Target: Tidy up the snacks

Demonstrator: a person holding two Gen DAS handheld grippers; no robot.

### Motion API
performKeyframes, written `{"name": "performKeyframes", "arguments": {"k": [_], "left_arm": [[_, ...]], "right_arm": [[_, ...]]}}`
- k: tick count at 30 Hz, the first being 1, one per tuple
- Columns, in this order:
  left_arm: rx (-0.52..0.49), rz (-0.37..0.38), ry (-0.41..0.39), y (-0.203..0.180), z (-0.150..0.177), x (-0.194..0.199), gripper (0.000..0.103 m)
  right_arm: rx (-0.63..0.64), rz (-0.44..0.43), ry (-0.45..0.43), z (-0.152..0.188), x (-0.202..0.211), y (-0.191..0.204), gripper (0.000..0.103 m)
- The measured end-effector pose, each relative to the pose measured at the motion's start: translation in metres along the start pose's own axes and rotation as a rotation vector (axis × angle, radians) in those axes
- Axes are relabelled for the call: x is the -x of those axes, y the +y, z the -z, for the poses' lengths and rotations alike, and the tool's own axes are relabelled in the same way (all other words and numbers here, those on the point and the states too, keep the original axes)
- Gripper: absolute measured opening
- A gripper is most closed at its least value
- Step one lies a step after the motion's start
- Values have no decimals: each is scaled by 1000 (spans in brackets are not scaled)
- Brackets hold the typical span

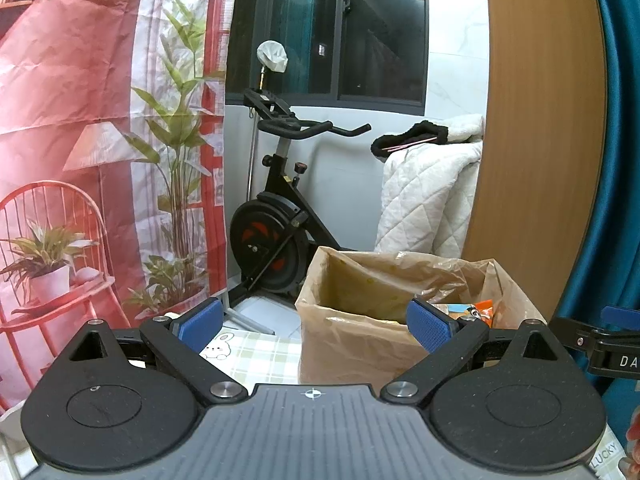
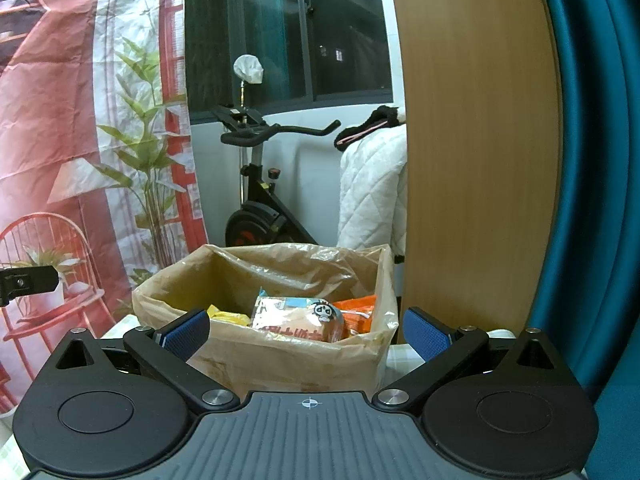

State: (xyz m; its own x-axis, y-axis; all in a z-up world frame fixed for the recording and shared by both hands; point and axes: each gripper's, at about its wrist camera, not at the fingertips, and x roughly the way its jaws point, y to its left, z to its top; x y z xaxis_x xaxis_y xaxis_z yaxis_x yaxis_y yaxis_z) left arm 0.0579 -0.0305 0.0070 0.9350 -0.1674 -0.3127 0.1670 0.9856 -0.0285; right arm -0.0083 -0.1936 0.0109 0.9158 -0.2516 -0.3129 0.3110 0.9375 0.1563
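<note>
A cardboard box lined with brownish plastic stands on the table ahead of both grippers. Inside it lie a pale snack packet with a panda face, an orange packet and a yellow packet; the left wrist view shows only the packets' tops. My left gripper is open and holds nothing, just short of the box. My right gripper is open too, in front of the box wall. Part of the right gripper shows at the left view's right edge.
A checked tablecloth with a rabbit print covers the table. Behind stand an exercise bike, a red printed backdrop, a white quilt, a wooden panel and a teal curtain.
</note>
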Motion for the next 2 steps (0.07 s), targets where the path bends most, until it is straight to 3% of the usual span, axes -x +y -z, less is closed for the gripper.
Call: {"name": "performKeyframes", "arguments": {"k": [2], "left_arm": [[2, 0, 4, 1, 0, -1, 99]], "right_arm": [[1, 1, 0, 0, 0, 0, 102]]}}
